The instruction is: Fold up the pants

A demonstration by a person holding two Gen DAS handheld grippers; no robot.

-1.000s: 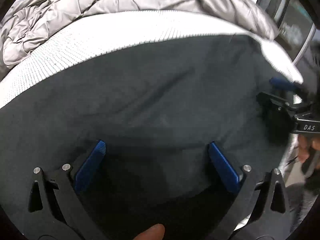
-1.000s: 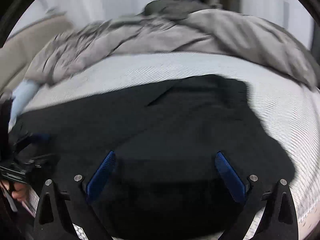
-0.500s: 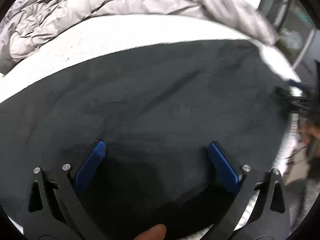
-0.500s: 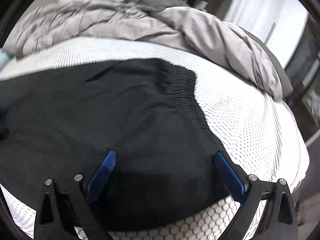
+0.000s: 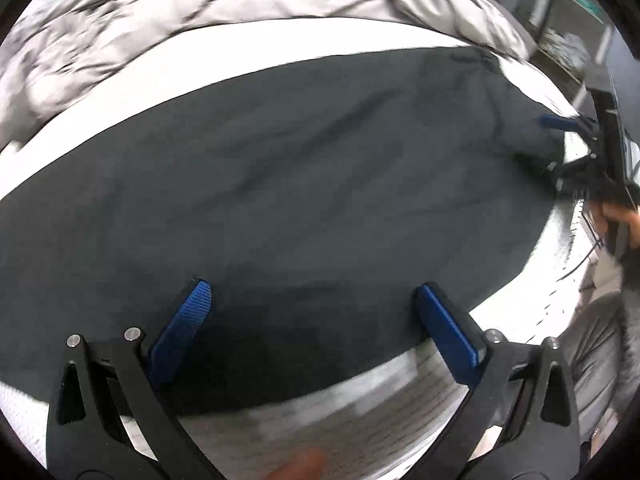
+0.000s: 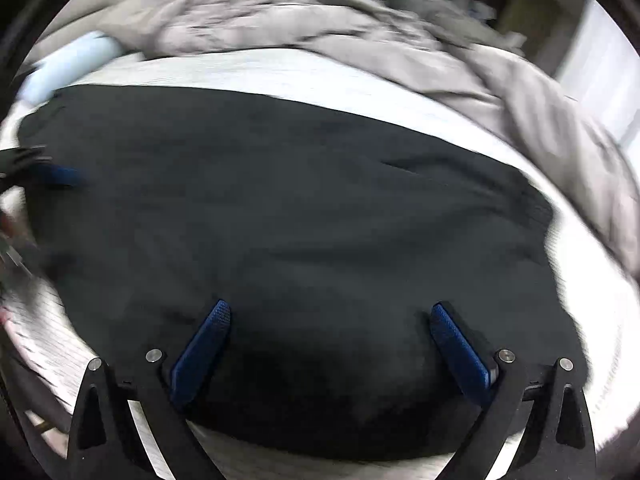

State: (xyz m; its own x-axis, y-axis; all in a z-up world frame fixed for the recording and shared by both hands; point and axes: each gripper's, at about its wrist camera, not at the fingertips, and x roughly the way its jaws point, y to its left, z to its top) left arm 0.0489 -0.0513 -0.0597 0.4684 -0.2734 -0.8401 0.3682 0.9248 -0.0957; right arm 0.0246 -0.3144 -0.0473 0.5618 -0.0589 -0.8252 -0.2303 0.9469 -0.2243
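Dark pants (image 5: 280, 184) lie spread flat on a white mattress (image 5: 280, 46); they also fill the right wrist view (image 6: 300, 220). My left gripper (image 5: 312, 296) is open and empty, hovering over the pants' near edge. My right gripper (image 6: 330, 314) is open and empty over the near edge too. In the left wrist view the right gripper (image 5: 568, 148) shows at the far right edge of the pants. In the right wrist view the left gripper (image 6: 44, 172) shows at the far left.
A crumpled grey duvet (image 5: 200, 12) is heaped along the far side of the bed, also in the right wrist view (image 6: 360, 28). A pale blue pillow (image 6: 68, 64) lies at far left. The mattress edge (image 5: 340, 420) runs just below my left fingers.
Both grippers have pulled back toward the near edge of the bed and swung around; more white mattress shows under the left fingers. Both stay open.
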